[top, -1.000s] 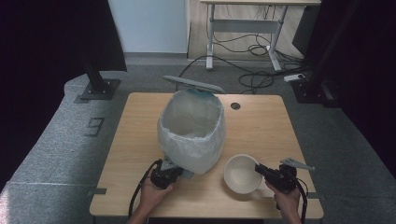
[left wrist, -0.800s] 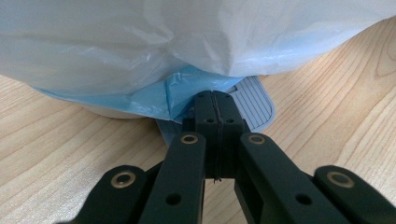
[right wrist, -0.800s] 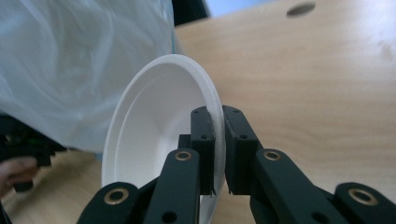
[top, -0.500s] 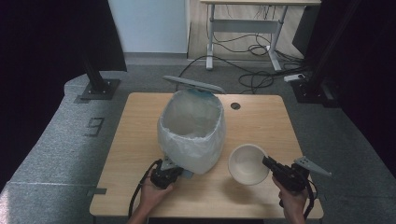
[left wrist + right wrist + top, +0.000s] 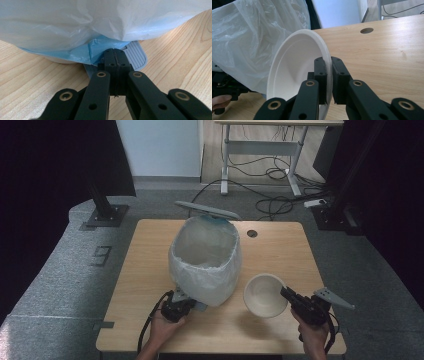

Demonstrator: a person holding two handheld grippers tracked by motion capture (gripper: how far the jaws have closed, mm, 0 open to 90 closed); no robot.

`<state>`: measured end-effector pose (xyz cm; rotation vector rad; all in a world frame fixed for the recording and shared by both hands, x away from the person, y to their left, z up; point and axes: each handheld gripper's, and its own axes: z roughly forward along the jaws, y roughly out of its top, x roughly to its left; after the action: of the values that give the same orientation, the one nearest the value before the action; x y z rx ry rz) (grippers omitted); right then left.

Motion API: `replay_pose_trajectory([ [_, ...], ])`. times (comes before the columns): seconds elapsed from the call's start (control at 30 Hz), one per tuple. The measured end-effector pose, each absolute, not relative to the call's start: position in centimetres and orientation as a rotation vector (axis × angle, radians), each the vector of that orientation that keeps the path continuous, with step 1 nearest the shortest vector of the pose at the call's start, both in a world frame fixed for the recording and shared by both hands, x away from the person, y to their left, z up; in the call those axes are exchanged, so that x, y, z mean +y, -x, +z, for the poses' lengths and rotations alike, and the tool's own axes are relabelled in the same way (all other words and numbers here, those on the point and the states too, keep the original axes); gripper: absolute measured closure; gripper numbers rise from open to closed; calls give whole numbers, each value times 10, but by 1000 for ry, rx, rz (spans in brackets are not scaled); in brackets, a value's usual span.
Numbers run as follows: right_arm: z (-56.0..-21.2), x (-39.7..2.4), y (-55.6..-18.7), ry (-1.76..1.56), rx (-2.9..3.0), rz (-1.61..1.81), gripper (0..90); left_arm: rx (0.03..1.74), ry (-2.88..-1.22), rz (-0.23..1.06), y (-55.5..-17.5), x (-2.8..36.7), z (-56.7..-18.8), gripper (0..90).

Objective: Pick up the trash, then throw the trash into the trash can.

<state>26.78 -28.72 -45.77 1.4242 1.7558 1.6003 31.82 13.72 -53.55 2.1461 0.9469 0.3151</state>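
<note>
- Since a second ago the right gripper has lifted the bowl off the table and tipped it toward the bin; the left hand has kept still.
- Right jaws pinch the bowl's rim; bowl hangs near-right of the bag-lined bin.
- Left gripper pressed together on the bin's pedal; lid stands raised.
- Judged: the bowl is light, thin, stiff but crushable; hold at the rim, gently.

Bowl just right of bin, on table.
</note>
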Motion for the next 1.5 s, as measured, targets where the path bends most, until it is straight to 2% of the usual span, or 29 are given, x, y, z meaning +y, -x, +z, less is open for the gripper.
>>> replay_pose_trajectory([
  [0.63,-452,-289,-267,-1411,1729,1632,833,950,-2141,313,-318,138,-536,900],
  [1.5,-416,-293,-262,-1342,1635,1758,833,944,-2135,313,-318,138,-536,900],
])
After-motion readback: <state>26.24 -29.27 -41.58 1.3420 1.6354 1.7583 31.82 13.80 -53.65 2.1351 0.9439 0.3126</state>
